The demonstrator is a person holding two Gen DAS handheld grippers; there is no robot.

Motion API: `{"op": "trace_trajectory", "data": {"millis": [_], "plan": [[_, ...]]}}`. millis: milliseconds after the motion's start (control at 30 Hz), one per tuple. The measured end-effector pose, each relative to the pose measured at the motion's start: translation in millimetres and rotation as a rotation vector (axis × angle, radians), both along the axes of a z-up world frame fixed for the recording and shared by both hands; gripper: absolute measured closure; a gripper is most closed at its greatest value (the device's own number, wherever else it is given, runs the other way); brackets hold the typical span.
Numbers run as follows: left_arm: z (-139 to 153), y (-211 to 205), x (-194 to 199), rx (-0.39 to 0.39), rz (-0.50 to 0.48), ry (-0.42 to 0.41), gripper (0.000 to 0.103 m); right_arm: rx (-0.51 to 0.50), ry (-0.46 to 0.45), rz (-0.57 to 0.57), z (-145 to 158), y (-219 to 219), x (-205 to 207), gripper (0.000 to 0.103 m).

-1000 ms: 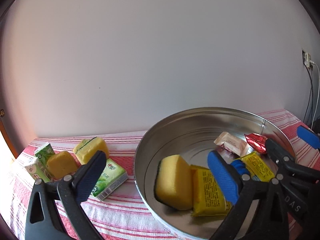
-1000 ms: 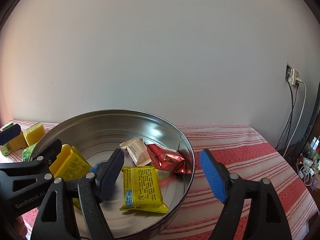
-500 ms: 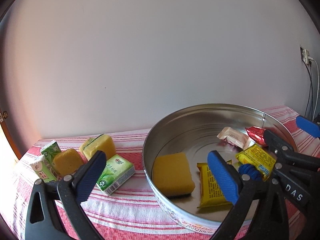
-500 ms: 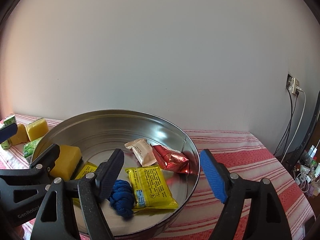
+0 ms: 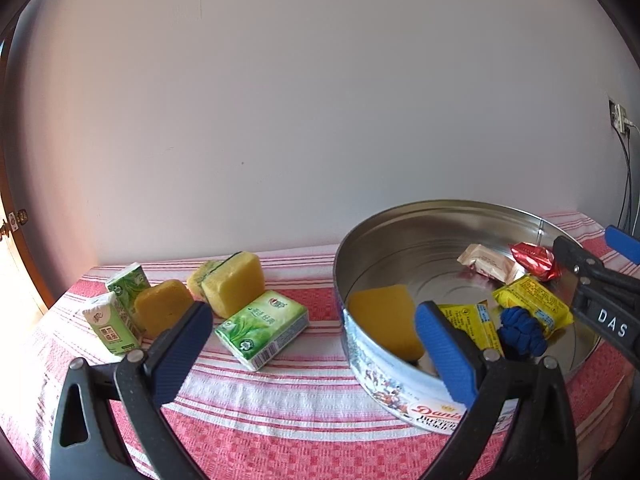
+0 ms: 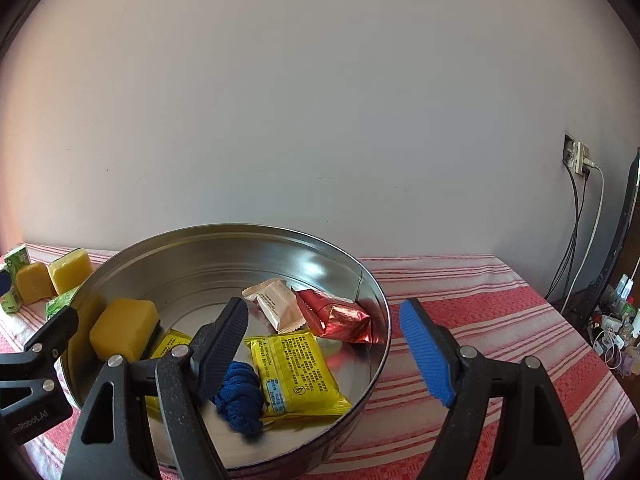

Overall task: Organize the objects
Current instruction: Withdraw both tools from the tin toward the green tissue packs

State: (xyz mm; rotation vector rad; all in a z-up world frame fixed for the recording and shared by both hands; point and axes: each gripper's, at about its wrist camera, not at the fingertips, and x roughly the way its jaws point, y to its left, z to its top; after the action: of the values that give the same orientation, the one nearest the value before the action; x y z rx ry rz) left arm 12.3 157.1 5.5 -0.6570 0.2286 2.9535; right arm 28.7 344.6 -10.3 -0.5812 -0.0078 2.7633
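A round metal cookie tin [image 5: 400,384] [image 6: 360,264] stands on the striped cloth. Inside it lie a yellow sponge [image 6: 122,330] [image 5: 382,318], two yellow packets [image 6: 296,372], a blue knotted rope [image 6: 240,396] [image 5: 520,330], a beige packet [image 6: 276,306] and a red foil packet [image 6: 334,316]. My left gripper [image 5: 316,344] is open and empty, in front of the tin's left wall. My right gripper [image 6: 324,344] is open and empty over the tin's near right rim.
Left of the tin on the red striped tablecloth [image 5: 280,412] stand two more yellow sponges [image 5: 236,284], a green tissue pack [image 5: 262,328] and two small green cartons [image 5: 110,328]. A wall runs behind. Cables and clutter [image 6: 612,328] are at the far right.
The yellow sponge now lies flat in the tin. A blue knotted rope has appeared in the tin beside the yellow packets. The left gripper has drawn back and left; both stay open.
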Motion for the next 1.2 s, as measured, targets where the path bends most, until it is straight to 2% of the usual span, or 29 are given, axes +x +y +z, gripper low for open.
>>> {"op": "trace_trajectory", "data": {"millis": [233,367,567,867,1067,1200], "plan": [[-2,-22,4,-0.018,0.019,-0.007,0.001,-0.027,0.045,-0.058,3,-5,16,0.023],[-4,-43,3,-0.019,0.051,-0.009,0.001,-0.091,0.067,-0.086,4,-8,23,0.023],[-7,-82,-5,-0.008,0.083,-0.027,0.001,-0.081,0.105,-0.097,5,-33,35,0.023],[-9,-153,-22,0.02,0.179,-0.062,0.001,-0.086,0.088,0.008,5,-94,35,0.023],[-14,-201,-40,0.073,0.263,-0.122,0.001,-0.094,0.057,0.11,4,-141,19,0.023],[-17,-217,-53,0.105,0.291,-0.158,0.001,-0.11,0.037,0.185,1,-174,8,0.023]]}}
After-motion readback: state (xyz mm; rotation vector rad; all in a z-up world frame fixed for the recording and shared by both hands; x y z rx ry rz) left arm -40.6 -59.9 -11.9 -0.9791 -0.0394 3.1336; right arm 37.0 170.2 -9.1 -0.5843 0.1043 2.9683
